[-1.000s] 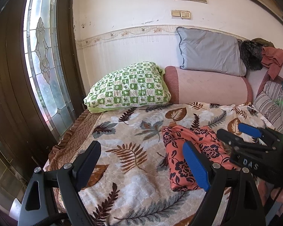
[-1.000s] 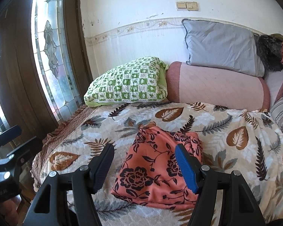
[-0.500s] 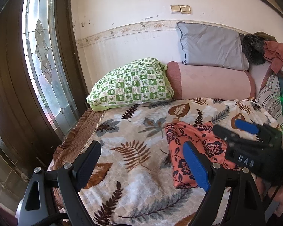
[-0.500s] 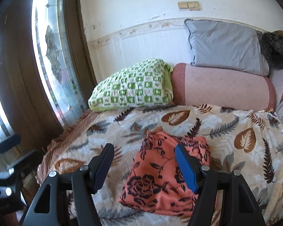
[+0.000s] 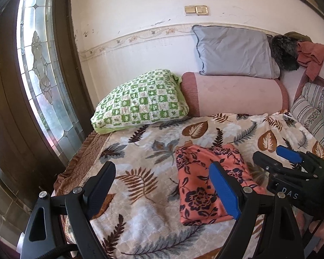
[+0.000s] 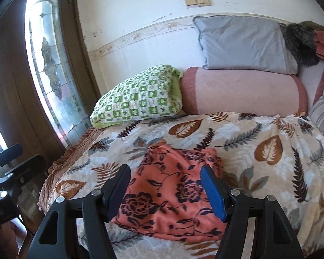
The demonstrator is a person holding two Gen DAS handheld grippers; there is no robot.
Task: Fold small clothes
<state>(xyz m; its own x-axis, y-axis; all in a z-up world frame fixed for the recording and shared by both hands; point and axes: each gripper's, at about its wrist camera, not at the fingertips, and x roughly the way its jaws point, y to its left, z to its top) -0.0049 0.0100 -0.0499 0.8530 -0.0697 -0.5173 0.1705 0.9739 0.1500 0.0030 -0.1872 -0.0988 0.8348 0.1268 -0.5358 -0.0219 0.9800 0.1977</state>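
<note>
My left gripper [image 5: 164, 187] hangs above the near edge of the bed with its jaws spread wide and nothing between them; one finger is plain black, the other carries a blue pad. My right gripper [image 6: 166, 191] is spread too, somewhat narrower, hovering over the folded coral garment [image 6: 172, 196] without touching it, and it also shows at the right edge of the left wrist view [image 5: 291, 168]. That garment, floral-printed in dark navy, lies flat as a compact rectangle on the leaf-patterned blanket [image 6: 259, 151], near the front of the bed and right of my left gripper [image 5: 203, 181]. Farther back, a green checked pillow [image 5: 140, 101] rests at the left against the wall, touching a pink bolster [image 5: 237, 95] to its right, with a grey pillow [image 5: 231, 51] propped on top of the bolster. At the far right lie a dark furry item [image 5: 283, 51], a rust-coloured cloth [image 5: 311, 56] and a striped cushion [image 5: 313, 108]. A leaded-glass window [image 5: 43, 75] in a dark wooden frame stands at the left
</note>
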